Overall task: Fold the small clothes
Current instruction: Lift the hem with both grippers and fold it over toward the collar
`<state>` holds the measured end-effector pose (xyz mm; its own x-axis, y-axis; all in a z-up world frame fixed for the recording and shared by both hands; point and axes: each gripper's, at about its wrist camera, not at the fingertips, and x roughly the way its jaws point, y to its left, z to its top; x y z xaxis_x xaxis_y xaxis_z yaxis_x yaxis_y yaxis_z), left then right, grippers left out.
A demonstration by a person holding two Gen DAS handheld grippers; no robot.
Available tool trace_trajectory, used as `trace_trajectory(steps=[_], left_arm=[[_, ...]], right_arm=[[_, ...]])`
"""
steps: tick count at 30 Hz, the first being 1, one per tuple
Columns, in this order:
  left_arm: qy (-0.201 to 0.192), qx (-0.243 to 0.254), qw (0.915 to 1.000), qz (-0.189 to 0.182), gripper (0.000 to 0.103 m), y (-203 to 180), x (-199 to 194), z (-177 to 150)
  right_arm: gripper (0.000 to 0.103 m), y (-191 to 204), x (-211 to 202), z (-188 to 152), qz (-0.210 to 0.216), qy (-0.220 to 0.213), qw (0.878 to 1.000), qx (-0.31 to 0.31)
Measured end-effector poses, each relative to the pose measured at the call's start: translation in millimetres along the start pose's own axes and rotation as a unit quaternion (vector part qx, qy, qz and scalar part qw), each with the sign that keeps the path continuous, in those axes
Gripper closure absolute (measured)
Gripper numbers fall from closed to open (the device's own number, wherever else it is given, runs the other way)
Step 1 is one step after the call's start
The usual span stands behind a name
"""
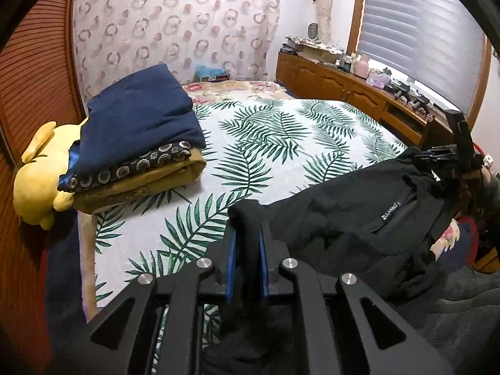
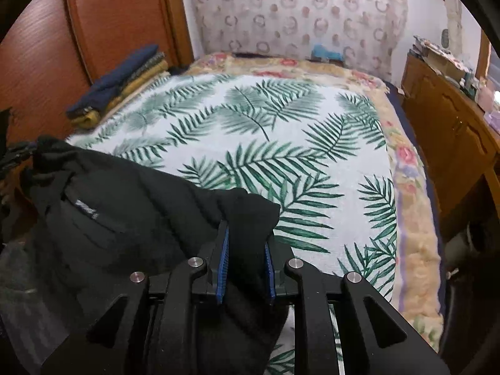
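**Black garment hanging between two grippers above the bed**

The left gripper (image 1: pixel 247 243) is pinching one bunched corner of the black garment (image 1: pixel 359 218), and the right gripper (image 2: pixel 247 250) is clamping the other, so the cloth is sagging between them over the near edge of the bed. The thick folds are likely making both grips shallow; a corner could be slipping out, or the slack middle could be landing creased. The leaf-print bedspread (image 2: pixel 265 131) is lying flat, with a stack of folded clothes (image 1: pixel 140 143) near the headboard, a yellow plush toy (image 1: pixel 40 172) beside it, and a wooden cabinet (image 1: pixel 343 84) under the window.
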<state>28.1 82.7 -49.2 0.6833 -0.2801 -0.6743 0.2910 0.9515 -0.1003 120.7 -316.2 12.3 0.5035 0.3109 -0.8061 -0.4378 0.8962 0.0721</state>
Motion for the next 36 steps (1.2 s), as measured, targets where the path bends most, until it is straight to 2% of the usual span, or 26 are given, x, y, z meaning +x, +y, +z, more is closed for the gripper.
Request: trace_trajectory(steps=[4, 6, 11, 13, 14, 15, 19, 24, 27, 31, 36], left_arm=[[0.008, -0.003, 0.9999, 0.006, 0.093, 3.6, 7.7, -0.1], [0.011, -0.004, 0.9999, 0.005, 0.093, 4.7, 10.5, 0.0], [0.018, -0.005, 0.9998, 0.006, 0.093, 6.8, 16.0, -0.8], [0.011, -0.007, 0.9999, -0.001, 0.094, 5.7, 13.0, -0.9], [0.005, -0.008, 0.9999, -0.006, 0.094, 4.6, 9.1, -0.7], [-0.003, -0.008, 0.9999, -0.008, 0.095, 2.2, 2.9, -0.7], [-0.057, -0.012, 0.9978, -0.030, 0.095, -13.4, -42.8, 4.2], [-0.136, -0.004, 0.9894, -0.049, 0.095, -37.9, -117.5, 24.2], [-0.175, 0.009, 0.9829, -0.057, 0.095, -47.5, -154.5, 41.7], [-0.236, 0.017, 0.9699, -0.059, 0.095, -57.4, -203.6, 71.5], [-0.294, 0.027, 0.9538, -0.052, 0.095, -60.8, -250.2, 101.3]], right_arm=[[0.079, -12.5, 19.7, 5.6, 0.003, 0.034, 0.999, 0.012], [0.073, -16.3, 31.8, 6.4, 0.015, 0.059, 0.998, 0.013], [0.069, -17.2, 40.4, 17.2, 0.006, 0.080, 0.997, 0.002], [0.073, -12.7, 42.6, 20.3, 0.001, 0.084, 0.996, -0.007], [0.084, -10.1, 42.9, 20.6, 0.003, 0.084, 0.996, -0.012], [0.087, -5.9, 41.4, 19.8, 0.009, 0.080, 0.996, -0.022], [0.091, 10.6, 11.7, 13.3, 0.007, 0.031, 0.999, -0.039], [0.092, 27.5, -75.1, 9.7, 0.016, -0.073, 0.997, -0.018], [0.092, 46.2, -140.6, 16.0, 0.014, -0.136, 0.990, -0.028], [0.092, 62.7, -213.9, 33.8, 0.017, -0.207, 0.978, -0.038], [0.092, 79.1, -290.2, 56.9, 0.018, -0.274, 0.960, -0.061]])
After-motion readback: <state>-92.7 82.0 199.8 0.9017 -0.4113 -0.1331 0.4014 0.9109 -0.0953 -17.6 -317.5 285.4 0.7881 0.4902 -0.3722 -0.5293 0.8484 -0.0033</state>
